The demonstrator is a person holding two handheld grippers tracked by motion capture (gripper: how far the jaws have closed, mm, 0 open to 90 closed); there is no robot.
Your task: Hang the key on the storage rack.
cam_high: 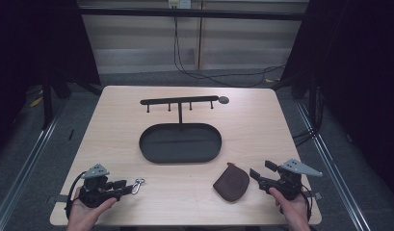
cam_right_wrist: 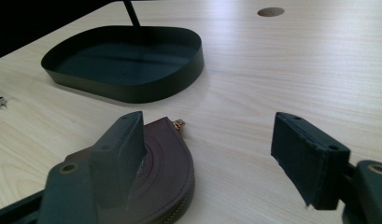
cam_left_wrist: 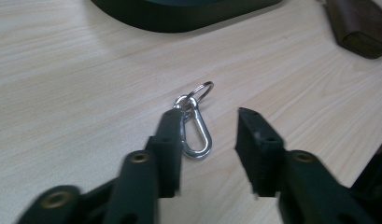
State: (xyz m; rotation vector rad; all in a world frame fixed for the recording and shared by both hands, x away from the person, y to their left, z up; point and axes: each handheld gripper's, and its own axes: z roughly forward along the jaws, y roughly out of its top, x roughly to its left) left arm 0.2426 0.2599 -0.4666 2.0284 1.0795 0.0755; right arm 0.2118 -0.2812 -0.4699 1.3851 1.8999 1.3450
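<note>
A silver carabiner [cam_left_wrist: 198,133] with a key ring [cam_left_wrist: 201,90] lies on the light wooden table, at the front left in the high view [cam_high: 138,184]. My left gripper [cam_left_wrist: 209,116] is open just behind it, its left jaw over the carabiner's near side and its right jaw clear of it. A brown leather zip pouch [cam_high: 231,183] lies at the front right. My right gripper [cam_right_wrist: 209,122] is open close to the pouch [cam_right_wrist: 165,172], with its left jaw above the pouch's top. Each gripper, left [cam_high: 127,185] and right [cam_high: 261,169], is held by a hand at the table's front edge.
A black oval tray [cam_high: 180,156] sits mid-table, its wall [cam_right_wrist: 132,91] beyond the pouch. A post rises from it to a bar with several pegs [cam_high: 180,101]. A dark round spot [cam_high: 224,100] is by the bar's right end. Cables run on the floor behind.
</note>
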